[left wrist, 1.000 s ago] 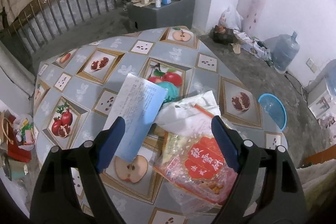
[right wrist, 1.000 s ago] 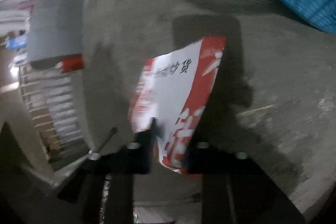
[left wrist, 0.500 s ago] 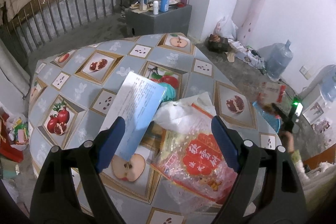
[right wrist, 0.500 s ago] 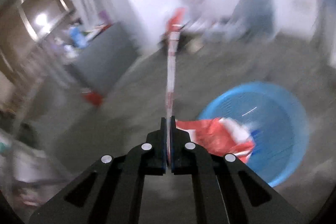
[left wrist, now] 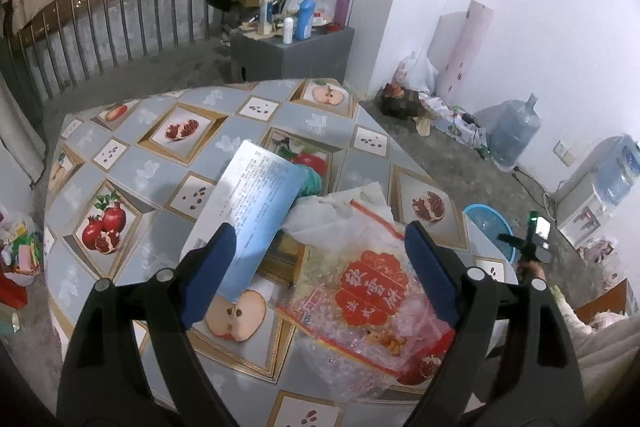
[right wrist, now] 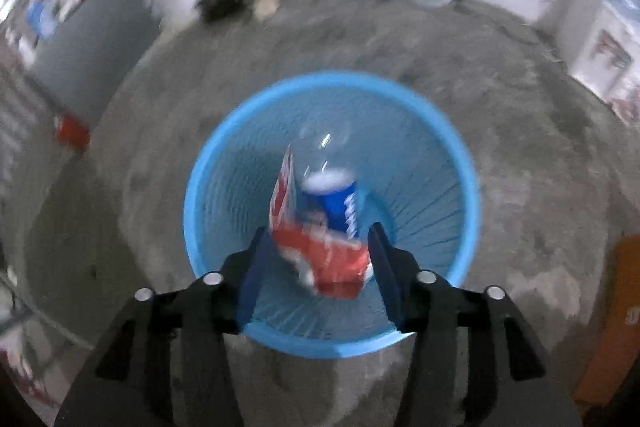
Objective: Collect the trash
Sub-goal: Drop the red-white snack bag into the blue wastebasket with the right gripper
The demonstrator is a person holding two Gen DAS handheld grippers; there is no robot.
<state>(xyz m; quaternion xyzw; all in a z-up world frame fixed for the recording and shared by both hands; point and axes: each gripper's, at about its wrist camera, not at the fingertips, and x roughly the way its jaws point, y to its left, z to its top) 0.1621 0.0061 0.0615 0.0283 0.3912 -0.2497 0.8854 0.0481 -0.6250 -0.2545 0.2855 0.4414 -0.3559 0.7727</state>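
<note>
And there it goes: the right gripper (right wrist: 318,259) has just been opening its jaws above the blue basket (right wrist: 448,155), and the red and white wrapper (right wrist: 320,251) it was pinching a moment ago now sits loose between the parted fingers, no pad pressing on it, tumbling toward the basket's mouth. Below it in the basket lies a bottle with a blue label (right wrist: 340,203). The picture is blurred, so whether the wrapper has fully cleared the fingers is hard to tell. Over on the table (left wrist: 160,163), the left gripper (left wrist: 320,267) hangs wide open and empty above the remaining litter: a red-printed snack bag (left wrist: 372,291), a crumpled white plastic bag (left wrist: 336,207) and a blue leaflet (left wrist: 256,203). One piece looks delivered; three look left to collect.
</note>
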